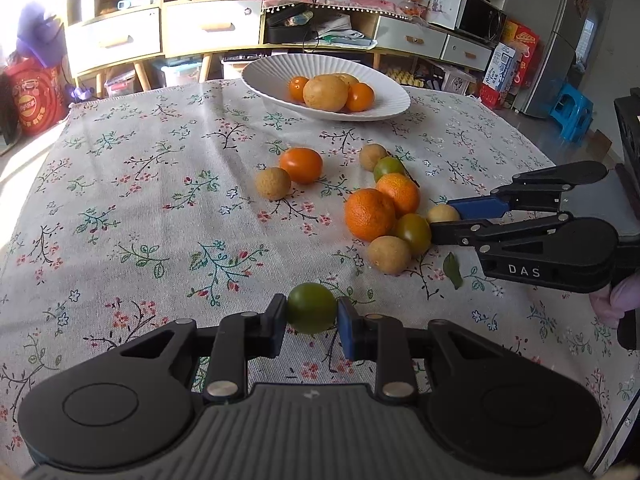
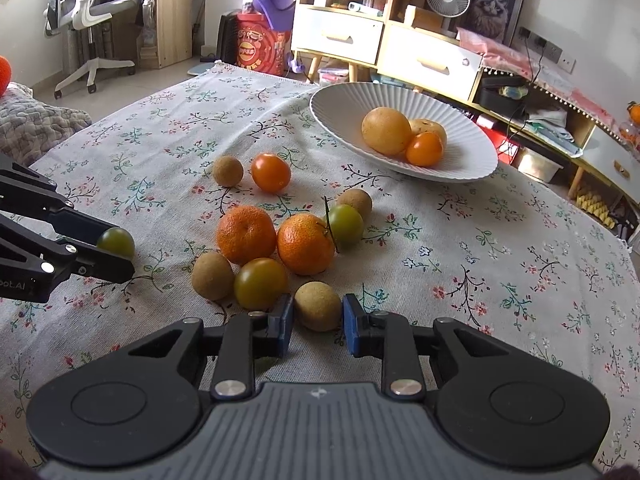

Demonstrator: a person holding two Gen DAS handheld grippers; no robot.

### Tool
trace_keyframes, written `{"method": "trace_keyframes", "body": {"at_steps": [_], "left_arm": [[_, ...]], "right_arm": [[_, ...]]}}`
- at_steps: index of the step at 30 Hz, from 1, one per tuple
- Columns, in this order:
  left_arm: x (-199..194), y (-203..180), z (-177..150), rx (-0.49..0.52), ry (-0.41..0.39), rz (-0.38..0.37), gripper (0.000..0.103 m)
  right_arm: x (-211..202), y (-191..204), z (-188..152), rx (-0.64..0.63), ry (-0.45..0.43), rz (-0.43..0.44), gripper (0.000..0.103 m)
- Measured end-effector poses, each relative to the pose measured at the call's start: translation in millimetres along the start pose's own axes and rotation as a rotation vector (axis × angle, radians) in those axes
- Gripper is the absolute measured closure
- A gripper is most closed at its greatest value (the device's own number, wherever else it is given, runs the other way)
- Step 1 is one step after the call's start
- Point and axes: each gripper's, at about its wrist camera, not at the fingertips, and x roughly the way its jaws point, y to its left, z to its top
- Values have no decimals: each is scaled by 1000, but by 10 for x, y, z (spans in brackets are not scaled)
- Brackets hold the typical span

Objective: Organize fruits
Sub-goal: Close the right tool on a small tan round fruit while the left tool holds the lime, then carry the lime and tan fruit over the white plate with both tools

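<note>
My left gripper (image 1: 312, 316) is shut on a green tomato (image 1: 312, 308) low over the flowered tablecloth; it shows again at the left of the right wrist view. My right gripper (image 2: 319, 320) is shut on a brown longan (image 2: 318, 306) at the near edge of the fruit cluster, its blue pads pressing both sides. Beside it lie two mandarins (image 2: 246, 234), a yellow-green tomato (image 2: 260, 284) and another longan (image 2: 212, 276). A white ribbed plate (image 2: 332, 96) at the back holds a large yellow fruit (image 2: 386, 130) and small orange ones.
An orange tomato (image 1: 301, 165) and a longan (image 1: 273, 183) lie apart, left of the cluster. A green leaf (image 1: 453, 270) lies near the right gripper. Shelves, drawers and a blue stool (image 1: 570, 110) stand beyond the table edge.
</note>
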Motion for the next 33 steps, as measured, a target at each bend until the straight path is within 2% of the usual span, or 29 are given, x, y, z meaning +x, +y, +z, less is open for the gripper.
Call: {"method": "trace_keyframes", "body": {"at_steps": [15, 22, 27, 33], "left_arm": [[29, -68, 264, -43, -36, 7, 80], [77, -110, 434, -96, -50, -11, 80], [100, -207, 603, -91, -93, -11, 80], [196, -264, 797, -72, -109, 4, 80]], "right_arm": [[-41, -147, 224, 106, -15, 17, 79], [-71, -236, 368, 129, -49, 31, 79], [-54, -390, 489, 186, -78, 39, 79], [-25, -623, 629, 253, -116, 44, 79]]}}
